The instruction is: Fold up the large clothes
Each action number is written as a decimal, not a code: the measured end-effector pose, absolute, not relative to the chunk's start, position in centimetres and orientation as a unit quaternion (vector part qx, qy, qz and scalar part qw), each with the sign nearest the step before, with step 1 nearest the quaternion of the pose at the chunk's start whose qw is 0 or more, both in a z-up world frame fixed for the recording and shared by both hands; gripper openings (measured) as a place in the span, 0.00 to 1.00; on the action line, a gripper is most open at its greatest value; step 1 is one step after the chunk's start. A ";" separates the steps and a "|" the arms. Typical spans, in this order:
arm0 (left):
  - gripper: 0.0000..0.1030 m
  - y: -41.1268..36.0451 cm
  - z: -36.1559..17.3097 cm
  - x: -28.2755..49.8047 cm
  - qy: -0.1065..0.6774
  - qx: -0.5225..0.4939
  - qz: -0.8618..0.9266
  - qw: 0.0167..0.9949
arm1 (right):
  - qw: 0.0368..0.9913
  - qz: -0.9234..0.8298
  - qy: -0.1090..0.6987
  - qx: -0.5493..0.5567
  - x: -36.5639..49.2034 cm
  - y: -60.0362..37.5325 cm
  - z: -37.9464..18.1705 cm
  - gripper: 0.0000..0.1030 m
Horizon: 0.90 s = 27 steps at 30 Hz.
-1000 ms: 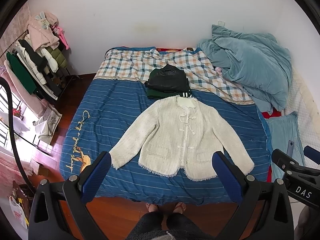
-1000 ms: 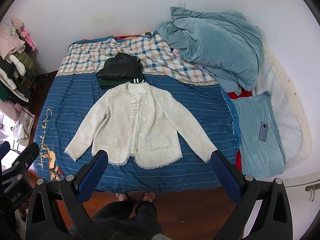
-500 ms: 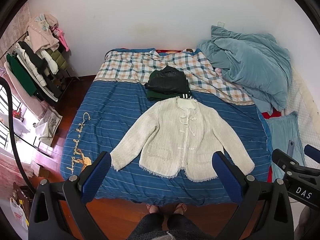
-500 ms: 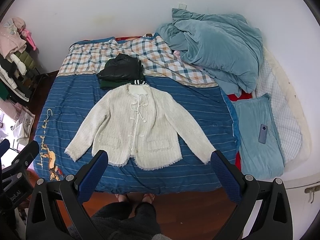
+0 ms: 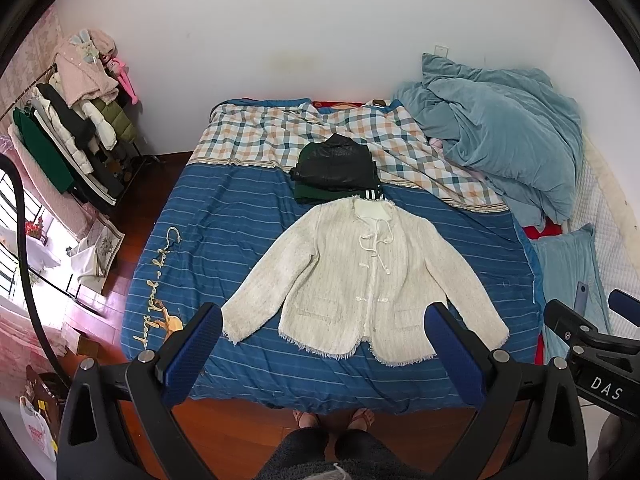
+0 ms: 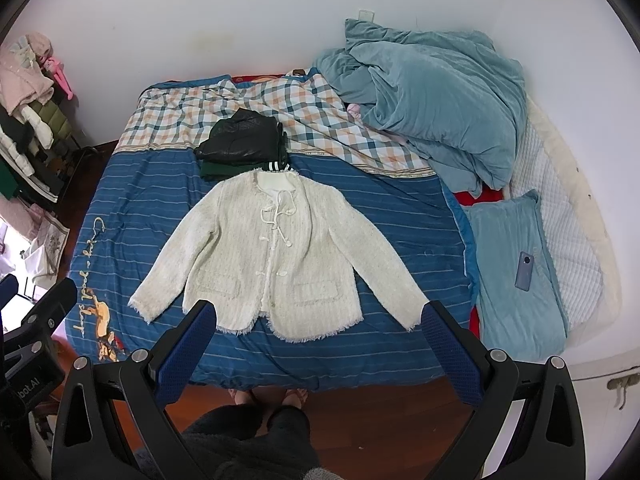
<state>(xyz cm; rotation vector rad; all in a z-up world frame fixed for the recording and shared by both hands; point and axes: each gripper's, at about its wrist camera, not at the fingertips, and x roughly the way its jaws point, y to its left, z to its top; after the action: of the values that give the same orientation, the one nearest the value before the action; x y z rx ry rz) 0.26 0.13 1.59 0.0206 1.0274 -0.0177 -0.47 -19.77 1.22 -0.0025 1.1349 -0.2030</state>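
Observation:
A cream tweed jacket (image 5: 360, 276) lies flat and face up on the blue striped bed cover (image 5: 224, 240), sleeves spread, hem toward me. It also shows in the right wrist view (image 6: 276, 256). My left gripper (image 5: 324, 350) is open and empty, held high above the bed's near edge. My right gripper (image 6: 320, 346) is open and empty at the same height. A folded pile of dark clothes (image 5: 336, 168) sits just beyond the collar; it also shows in the right wrist view (image 6: 242, 142).
A crumpled teal duvet (image 6: 432, 100) fills the back right of the bed. A teal pillow (image 6: 516, 272) with a phone (image 6: 524, 270) lies at the right. A clothes rack (image 5: 68, 128) stands at the left. My feet (image 5: 332, 418) are on the wooden floor.
Both views have shifted slightly, with the bed sitting a little lower in frame. The jacket has not moved and both grippers stay open.

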 end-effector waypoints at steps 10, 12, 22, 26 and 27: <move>1.00 0.3 1.5 0.2 0.488 0.010 -0.007 0.873 | 0.839 -0.096 0.536 -0.001 -0.7 -19.6 1.0 1.00; 1.00 0.3 1.4 0.2 0.488 0.010 -0.007 0.873 | 0.839 -0.096 0.535 -0.001 -0.6 -19.6 1.2 1.00; 1.00 0.3 1.2 0.1 0.486 0.007 -0.008 0.874 | 0.841 -0.095 0.533 -0.006 -0.1 -19.1 1.6 1.00; 1.00 0.3 1.1 0.0 0.486 0.007 -0.009 0.874 | 0.841 -0.096 0.532 -0.006 0.1 -19.0 1.8 1.00; 1.00 0.3 1.2 0.1 0.487 0.007 -0.009 0.873 | 0.841 -0.096 0.532 -0.006 0.2 -19.0 1.8 1.00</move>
<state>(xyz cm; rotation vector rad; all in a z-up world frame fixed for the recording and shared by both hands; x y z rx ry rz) 0.06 0.33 1.15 0.0143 1.0171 -0.0189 0.19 -19.03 1.81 -0.0137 1.1247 -0.2029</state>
